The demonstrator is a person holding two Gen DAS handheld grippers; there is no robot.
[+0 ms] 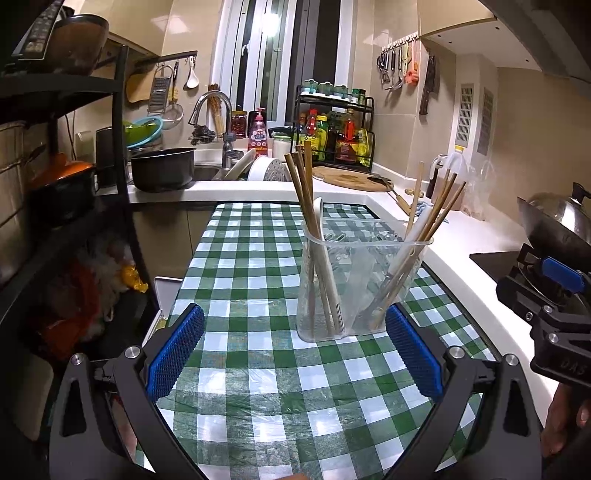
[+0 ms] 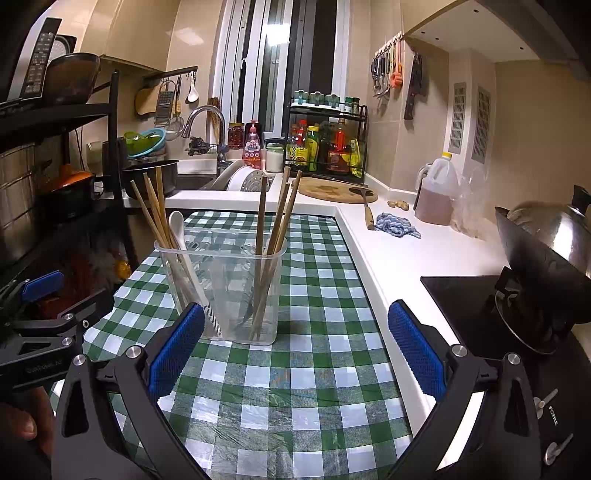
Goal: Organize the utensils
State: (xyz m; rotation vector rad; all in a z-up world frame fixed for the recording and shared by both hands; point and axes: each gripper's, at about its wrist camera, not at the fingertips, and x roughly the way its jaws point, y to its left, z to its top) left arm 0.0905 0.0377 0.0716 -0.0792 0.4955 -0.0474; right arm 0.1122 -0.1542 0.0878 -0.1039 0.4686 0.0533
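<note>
kitchen counter corner, green checked cloth [image 1: 258, 373] with a clear utensil holder [image 1: 364, 280] standing on it.

both grippers hover low over the cloth, empty: the left gripper [image 1: 293, 350] is spread wide, its right pad just beside the holder's base; the right gripper [image 2: 295, 345] is spread too, its left pad in front of the holder. wooden chopsticks [image 1: 303, 173] and a white spoon [image 2: 176, 221] lean inside the holder in two groups, at its two ends.

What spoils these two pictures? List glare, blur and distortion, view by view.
Left wrist view: the window blows out white, the shelf sinks into shadow, and fisheye bends the cloth edges. Right wrist view: glare sheens the cloth, the wok lid is smeared, and the holder stays sharp.
</note>
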